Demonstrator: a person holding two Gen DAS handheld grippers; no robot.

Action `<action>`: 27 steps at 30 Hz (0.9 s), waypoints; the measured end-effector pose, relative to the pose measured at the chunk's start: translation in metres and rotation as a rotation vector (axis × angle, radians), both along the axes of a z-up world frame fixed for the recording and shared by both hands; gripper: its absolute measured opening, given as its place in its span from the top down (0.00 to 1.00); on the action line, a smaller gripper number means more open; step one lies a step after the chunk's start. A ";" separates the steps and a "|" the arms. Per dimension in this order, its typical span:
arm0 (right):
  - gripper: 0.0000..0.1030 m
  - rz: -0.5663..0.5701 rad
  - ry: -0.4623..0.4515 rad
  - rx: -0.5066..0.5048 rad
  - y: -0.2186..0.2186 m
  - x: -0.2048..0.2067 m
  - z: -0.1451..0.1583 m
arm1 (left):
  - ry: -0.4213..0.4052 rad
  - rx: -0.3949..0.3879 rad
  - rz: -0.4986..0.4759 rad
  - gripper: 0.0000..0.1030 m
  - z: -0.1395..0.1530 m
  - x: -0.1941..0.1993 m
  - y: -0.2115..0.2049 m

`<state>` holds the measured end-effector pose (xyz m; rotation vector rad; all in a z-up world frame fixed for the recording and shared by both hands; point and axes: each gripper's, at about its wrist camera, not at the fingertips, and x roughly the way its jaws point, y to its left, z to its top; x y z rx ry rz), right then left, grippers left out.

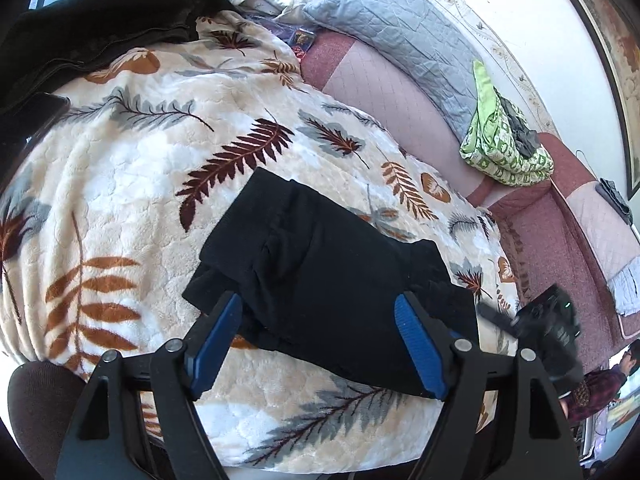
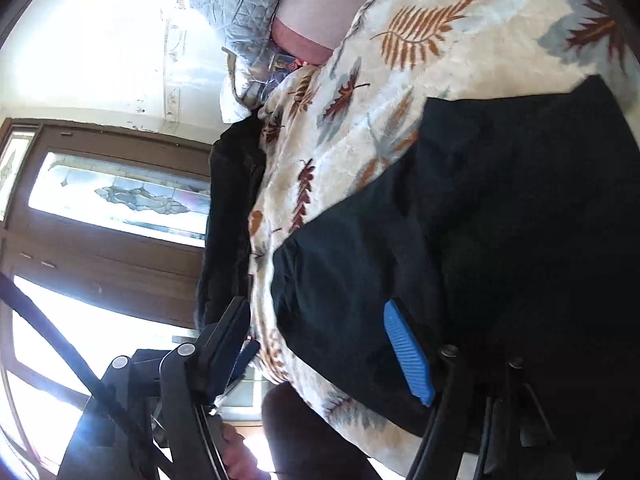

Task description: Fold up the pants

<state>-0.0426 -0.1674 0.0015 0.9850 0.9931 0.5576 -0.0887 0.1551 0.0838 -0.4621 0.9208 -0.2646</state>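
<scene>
left gripper point(image 1: 318, 320) agape above folded black pants point(image 1: 320, 280) on blanket point(image 1: 140, 168).

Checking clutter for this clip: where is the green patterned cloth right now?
In the left wrist view, the green patterned cloth sits upper right on the pink sofa, against the grey quilted cushion, well beyond the folded black pants.
</scene>
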 end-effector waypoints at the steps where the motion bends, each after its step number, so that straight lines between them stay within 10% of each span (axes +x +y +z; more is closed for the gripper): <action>1: 0.26 0.007 0.028 -0.021 0.003 -0.004 -0.008 | 0.003 0.001 -0.010 0.24 0.000 0.001 -0.004; 5: 0.40 -0.023 0.057 -0.063 -0.002 -0.015 -0.016 | 0.012 0.032 -0.052 0.24 0.004 0.003 -0.023; 10: 0.21 -0.111 -0.128 -0.212 -0.016 -0.058 0.033 | 0.061 0.046 -0.084 0.24 -0.004 0.008 -0.043; 14: 0.26 -0.129 0.037 -0.287 -0.022 -0.067 -0.017 | 0.080 0.053 -0.106 0.24 -0.009 0.005 -0.057; 27: 0.25 -0.128 -0.014 -0.349 -0.017 -0.077 0.013 | 0.040 0.095 -0.006 0.23 0.000 0.007 -0.026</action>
